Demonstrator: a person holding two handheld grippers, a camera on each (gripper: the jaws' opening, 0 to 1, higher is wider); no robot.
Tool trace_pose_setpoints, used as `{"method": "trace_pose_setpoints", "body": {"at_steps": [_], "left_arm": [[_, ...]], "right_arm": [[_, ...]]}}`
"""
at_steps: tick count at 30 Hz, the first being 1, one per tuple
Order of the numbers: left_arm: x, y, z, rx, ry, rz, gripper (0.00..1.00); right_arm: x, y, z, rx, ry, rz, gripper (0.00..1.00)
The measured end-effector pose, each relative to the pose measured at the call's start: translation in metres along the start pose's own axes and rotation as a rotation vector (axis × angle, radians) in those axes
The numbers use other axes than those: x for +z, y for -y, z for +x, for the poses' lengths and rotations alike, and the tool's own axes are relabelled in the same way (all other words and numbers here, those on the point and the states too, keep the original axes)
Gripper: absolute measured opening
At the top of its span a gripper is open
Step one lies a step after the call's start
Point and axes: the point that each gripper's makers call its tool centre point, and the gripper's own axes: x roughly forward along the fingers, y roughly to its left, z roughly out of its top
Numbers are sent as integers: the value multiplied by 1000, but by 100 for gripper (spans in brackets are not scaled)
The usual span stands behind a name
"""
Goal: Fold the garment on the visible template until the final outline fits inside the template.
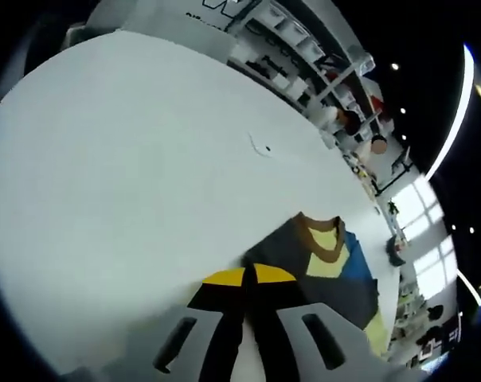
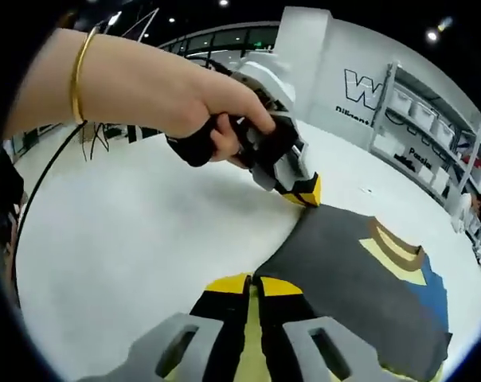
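A dark grey garment (image 1: 336,274) with a brown collar, yellow patches and a blue panel lies on the white table (image 1: 129,175). The jaws of my left gripper (image 1: 247,276) are pressed together on its near edge. In the right gripper view the same garment (image 2: 344,294) spreads to the right. My right gripper (image 2: 255,284) is shut on its near edge, with yellow cloth showing between the jaws. A hand (image 2: 161,95) holds the left gripper (image 2: 306,191), whose yellow tip pinches the garment's far corner. The two gripped points lie a short way apart along that edge.
Shelves with white bins (image 2: 432,103) stand beyond the table's far side, next to a white wall with dark lettering (image 2: 368,87). A small mark (image 1: 260,149) sits on the table. Bare white tabletop (image 2: 145,239) stretches left of the garment.
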Motion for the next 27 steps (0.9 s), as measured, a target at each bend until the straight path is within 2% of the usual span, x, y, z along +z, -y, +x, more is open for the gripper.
{"method": "trace_pose_setpoints", "body": {"at_steps": [1,4,7,9,13,16,18,22,25,27], "left_arm": [[3,0,-2,11,16,18,6],[10,0,-8,47,54,81,7],[19,-7,-16,116,100,151,5],[18,-8,-19,133,104,153,5],[22,0,-30,108,139,182,8],[23,6,-37,96,143,207,18],[22,10,-42,92,146,217,24],[12,22,-55,64,149,240,33],[3,31,-64,43,158,258,38],[-4,36,-71,35,164,264,46]], "right_arm": [[-3,-6,1,31,-11,57,1],[0,-5,-4,35,4,100,4],[11,-10,-11,66,58,204,15],[15,-9,-14,73,66,241,23],[30,-5,-24,86,128,309,38],[35,0,-33,86,140,316,49],[37,3,-39,86,155,322,52],[32,17,-55,78,158,335,56],[22,32,-68,53,148,357,60],[14,41,-75,42,132,364,63]]}}
